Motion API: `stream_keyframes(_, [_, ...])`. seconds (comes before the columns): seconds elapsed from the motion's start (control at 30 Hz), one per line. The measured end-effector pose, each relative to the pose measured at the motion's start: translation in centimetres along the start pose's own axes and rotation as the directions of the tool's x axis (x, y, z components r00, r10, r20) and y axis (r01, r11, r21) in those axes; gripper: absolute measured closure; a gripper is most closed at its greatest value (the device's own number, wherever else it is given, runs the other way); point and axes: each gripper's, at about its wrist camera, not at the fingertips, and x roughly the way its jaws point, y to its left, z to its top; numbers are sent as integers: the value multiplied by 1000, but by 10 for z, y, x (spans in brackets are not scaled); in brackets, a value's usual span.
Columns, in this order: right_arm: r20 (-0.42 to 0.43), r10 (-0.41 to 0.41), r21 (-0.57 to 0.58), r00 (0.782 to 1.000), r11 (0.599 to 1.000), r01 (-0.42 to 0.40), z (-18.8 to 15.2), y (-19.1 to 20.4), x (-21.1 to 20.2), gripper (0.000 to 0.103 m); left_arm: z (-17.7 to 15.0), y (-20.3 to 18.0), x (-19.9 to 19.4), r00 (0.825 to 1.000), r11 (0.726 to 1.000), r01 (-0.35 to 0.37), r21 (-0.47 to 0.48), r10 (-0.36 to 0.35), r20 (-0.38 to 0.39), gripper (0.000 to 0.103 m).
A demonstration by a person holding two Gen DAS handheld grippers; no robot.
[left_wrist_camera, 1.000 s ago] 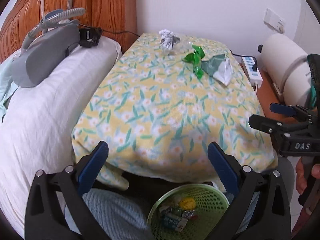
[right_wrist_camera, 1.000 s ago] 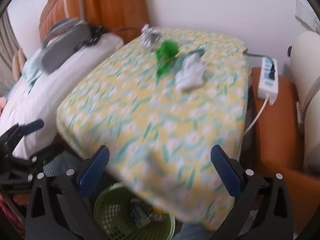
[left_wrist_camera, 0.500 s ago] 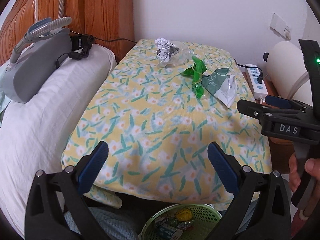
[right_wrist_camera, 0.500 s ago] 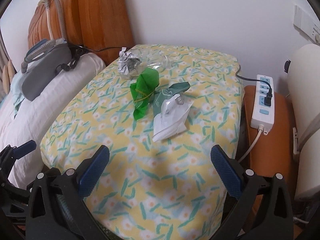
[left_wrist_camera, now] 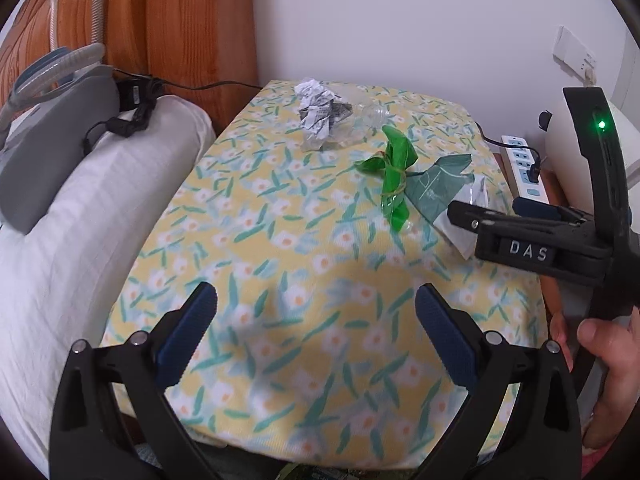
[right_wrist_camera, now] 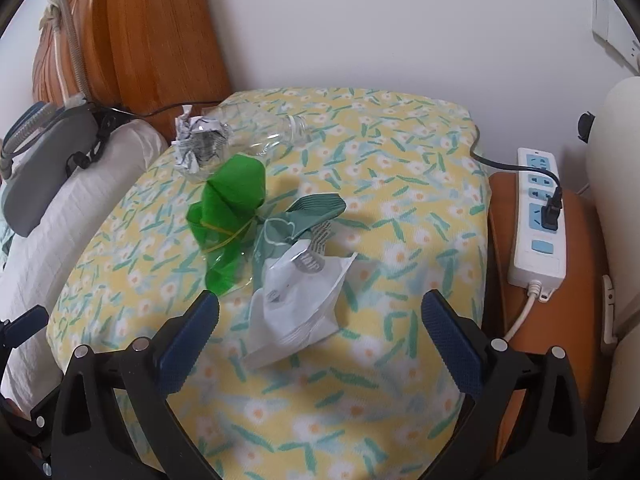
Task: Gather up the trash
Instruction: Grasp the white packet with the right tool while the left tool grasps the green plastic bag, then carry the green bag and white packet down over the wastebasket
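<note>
Trash lies on a yellow floral cloth-covered table: a crumpled paper ball, a clear plastic bottle on its side, a green wrapper, and a white and green snack bag. My left gripper is open and empty over the table's near part. My right gripper is open and empty, its jaws either side of the snack bag's near end, slightly above it. The right gripper also shows in the left wrist view.
A white pillow with a grey device and hose lies to the left, against a wooden headboard. A white power strip with a plugged cable rests on an orange surface to the right. A white cylinder stands far right.
Both grippers have risen and moved forward over the table. The green basket of trash below the table edge has dropped out of view. The right gripper now reaches the snack bag.
</note>
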Motion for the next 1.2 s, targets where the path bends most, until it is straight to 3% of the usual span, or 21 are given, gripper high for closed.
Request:
stream_keyframes(0.27, [-33, 45, -11, 998, 999, -45, 5, 0, 23, 6, 25, -12, 21, 1000, 1000, 9, 4, -9, 0, 8])
stream_keyframes(0.43, [-20, 38, -24, 999, 999, -38, 5, -1, 28, 33, 34, -17, 27, 1000, 1000, 6, 9, -6, 3, 8])
stream_keyframes(0.5, [-15, 53, -13, 998, 999, -53, 5, -3, 26, 53, 38, -20, 31, 1000, 1000, 3, 14, -3, 2, 8])
stream_keyframes(0.53, [-13, 70, 3, 997, 998, -70, 5, -7, 25, 56, 40, -22, 33, 1000, 1000, 0, 18, 0, 2, 8])
stream_keyframes(0.6, [3, 93, 38, 996, 995, -93, 4, -15, 21, 56, 44, -25, 37, 1000, 1000, -1, 22, 0, 3, 8])
stream_keyframes(0.77, [58, 74, 76, 996, 994, -78, 5, -28, 10, 56, 57, -41, 53, 1000, 999, 27, 25, -27, -8, 8])
stream_keyframes(0.97, [95, 43, 131, 995, 990, -56, 5, -48, 4, 58, 74, -61, 81, 1000, 1000, 11, 24, -10, -28, 9])
stream_keyframes(1.13, [104, 14, 152, 994, 988, -30, 4, -61, 3, 58, 77, -67, 101, 998, 1000, 1, 31, 1, -62, 23])
stream_keyframes(1.2, [104, 15, 170, 994, 985, -33, 4, -65, 5, 58, 77, -66, 106, 997, 1000, -5, 31, 7, -75, 35])
